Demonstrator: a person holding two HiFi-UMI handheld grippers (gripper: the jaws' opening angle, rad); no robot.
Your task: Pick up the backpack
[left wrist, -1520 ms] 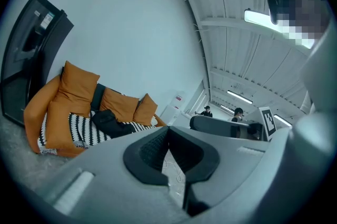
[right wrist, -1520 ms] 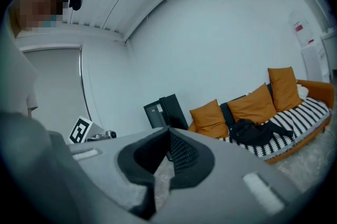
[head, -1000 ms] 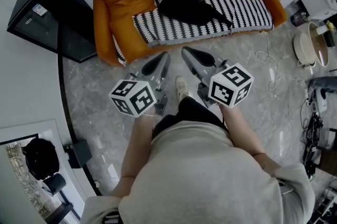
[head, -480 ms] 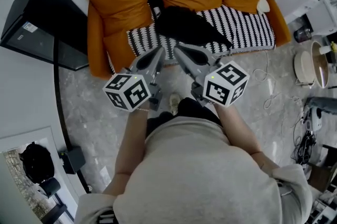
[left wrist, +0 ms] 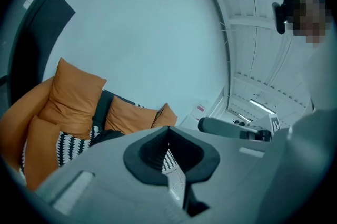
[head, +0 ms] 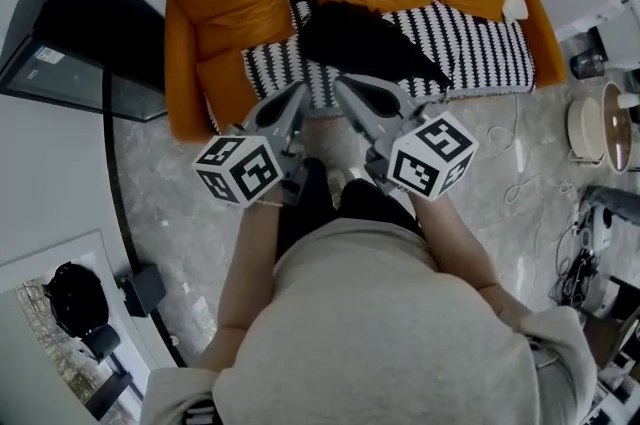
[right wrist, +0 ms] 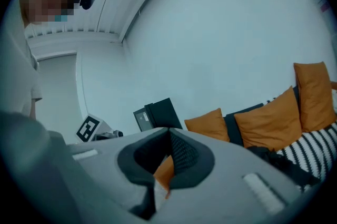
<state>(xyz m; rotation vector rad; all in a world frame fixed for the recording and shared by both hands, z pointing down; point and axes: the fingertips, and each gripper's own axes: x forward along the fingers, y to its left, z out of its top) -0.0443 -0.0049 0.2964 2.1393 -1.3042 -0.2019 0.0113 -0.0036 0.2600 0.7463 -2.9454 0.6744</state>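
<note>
Backpack (head: 365, 43) untouched: the black bag lies slumped on the striped seat of the sofa (head: 185, 63), just in front of its middle back cushion. Left gripper (head: 297, 95) and right gripper (head: 347, 85) hover at the sofa's front edge, short of the bag, each with fingers pressed together on nothing. Opening, reaching in, grasping and lifting all remain, by my reading.

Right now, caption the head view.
Shut left gripper and shut right gripper aimed at the backpack on the orange sofa.
</note>
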